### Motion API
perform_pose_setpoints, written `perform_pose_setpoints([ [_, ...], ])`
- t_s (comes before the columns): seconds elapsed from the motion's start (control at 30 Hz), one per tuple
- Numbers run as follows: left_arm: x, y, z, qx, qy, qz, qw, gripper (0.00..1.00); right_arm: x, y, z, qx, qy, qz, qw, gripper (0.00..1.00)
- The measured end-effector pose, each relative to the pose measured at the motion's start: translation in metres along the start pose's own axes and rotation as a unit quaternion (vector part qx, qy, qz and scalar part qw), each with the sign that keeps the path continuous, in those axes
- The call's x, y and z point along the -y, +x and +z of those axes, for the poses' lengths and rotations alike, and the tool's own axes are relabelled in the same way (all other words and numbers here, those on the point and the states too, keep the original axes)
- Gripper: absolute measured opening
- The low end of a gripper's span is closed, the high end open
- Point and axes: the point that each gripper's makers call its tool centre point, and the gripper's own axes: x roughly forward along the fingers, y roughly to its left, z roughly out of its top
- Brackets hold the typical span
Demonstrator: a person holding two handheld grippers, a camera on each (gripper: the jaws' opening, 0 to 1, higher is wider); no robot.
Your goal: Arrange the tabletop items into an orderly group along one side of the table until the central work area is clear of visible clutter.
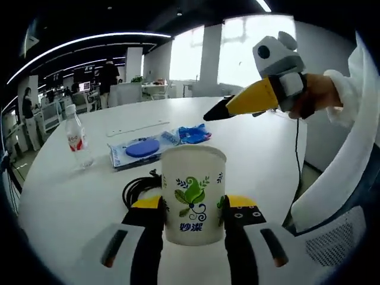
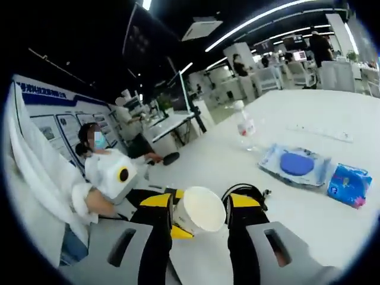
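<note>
Left gripper view: left gripper [image 1: 193,208] at bottom centre, its 2 jaws closed snug on a white paper cup [image 1: 193,193] with a green leaf print, upright, gripped low on both sides. Behind it on the white round table [image 1: 261,154]: a coiled black cable [image 1: 139,189] just left of the cup, a wipes pack with blue lid [image 1: 142,149] mid-frame, a blue packet [image 1: 195,133] beside it, a water bottle [image 1: 77,139] at left, a white strip [image 1: 138,127] farther back. Right gripper [image 1: 217,113] enters upper right, yellow-black jaws pinched together, nothing seen in them. Right gripper view: cup [image 2: 202,209] at bottom centre, rim facing the camera, between this view's jaws but held by the other gripper [image 2: 172,228]; cannot tell from here whether these jaws touch it. Wipes pack [image 2: 295,163], packet [image 2: 349,184], bottle [image 2: 244,127] spread across right half. Judgement: early stage, 5 items sit scattered mid-table, no group formed; cup in hand, everything else left to move.
</note>
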Motion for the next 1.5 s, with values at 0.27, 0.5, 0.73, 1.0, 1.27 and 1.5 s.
perform_pose_setpoints([
  [0.27, 0.004, -0.001, 0.005, 0.009, 0.027, -0.004, 0.9996, 0.39, -0.015, 0.007, -0.020, -0.051, -0.009, 0.041, 0.9978, 0.28],
  [0.5, 0.008, -0.001, 0.012, 0.016, 0.049, -0.008, 0.9987, 0.39, -0.017, 0.013, -0.026, -0.068, -0.009, 0.045, 0.9966, 0.23],
  [0.73, 0.010, -0.001, 0.016, 0.016, 0.064, -0.008, 0.9978, 0.39, -0.021, 0.014, -0.026, -0.071, -0.003, 0.056, 0.9959, 0.05],
  [1.0, 0.015, -0.001, 0.015, 0.003, 0.077, -0.011, 0.9970, 0.40, -0.029, 0.012, -0.028, -0.081, 0.010, 0.080, 0.9934, 0.00],
  [1.27, 0.004, -0.003, 0.028, 0.032, 0.013, 0.030, 0.9990, 0.83, -0.021, 0.014, -0.015, -0.062, 0.023, 0.062, 0.9959, 0.00],
  [1.5, -0.003, -0.020, 0.026, 0.039, 0.018, 0.045, 0.9981, 1.00, -0.020, 0.014, -0.011, -0.062, 0.019, 0.058, 0.9962, 0.00],
])
